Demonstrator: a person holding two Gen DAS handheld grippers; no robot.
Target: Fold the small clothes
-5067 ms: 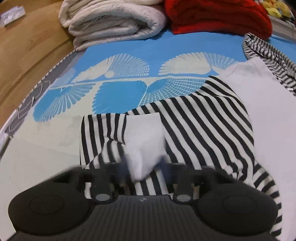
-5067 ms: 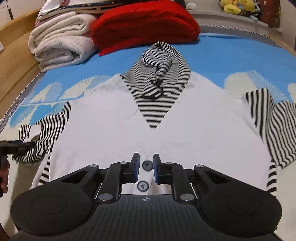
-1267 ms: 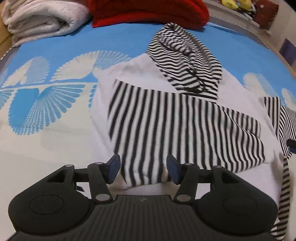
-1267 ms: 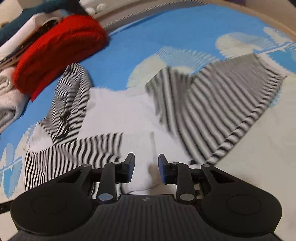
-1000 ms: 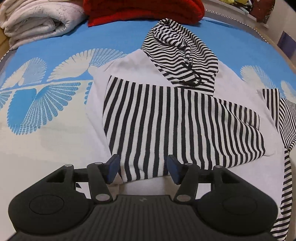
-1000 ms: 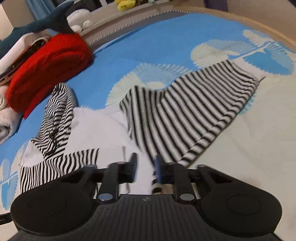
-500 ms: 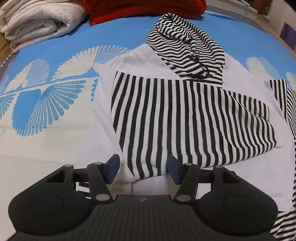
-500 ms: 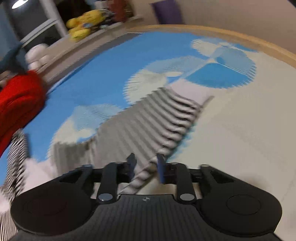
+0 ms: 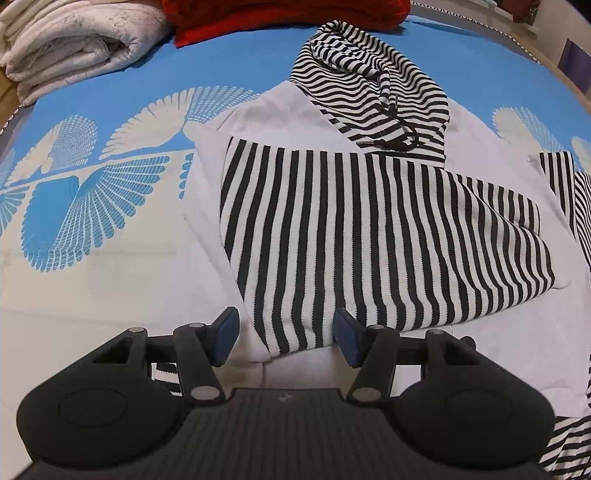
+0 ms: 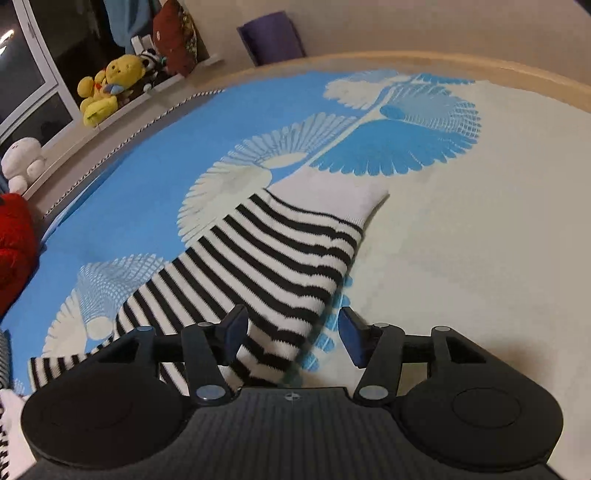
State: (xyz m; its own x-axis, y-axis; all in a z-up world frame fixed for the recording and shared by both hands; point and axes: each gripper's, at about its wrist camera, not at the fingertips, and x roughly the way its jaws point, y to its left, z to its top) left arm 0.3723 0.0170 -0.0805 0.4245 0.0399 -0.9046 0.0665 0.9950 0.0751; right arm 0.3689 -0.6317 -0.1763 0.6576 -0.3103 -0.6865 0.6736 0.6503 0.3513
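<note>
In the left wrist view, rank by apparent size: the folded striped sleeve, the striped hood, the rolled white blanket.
1. folded striped sleeve, clearly largest, though nearest the camera.
2. striped hood and rolled white blanket look alike; the blanket is cut off by the frame.

Bed (image 9: 110, 110) with blue-and-cream fan-print cover
Ahead of the left gripper (image 9: 284, 334) a striped hoodie (image 9: 369, 221) lies flat; beyond it, folded white blankets (image 9: 70, 40) and a red one (image 9: 280, 14).
</note>
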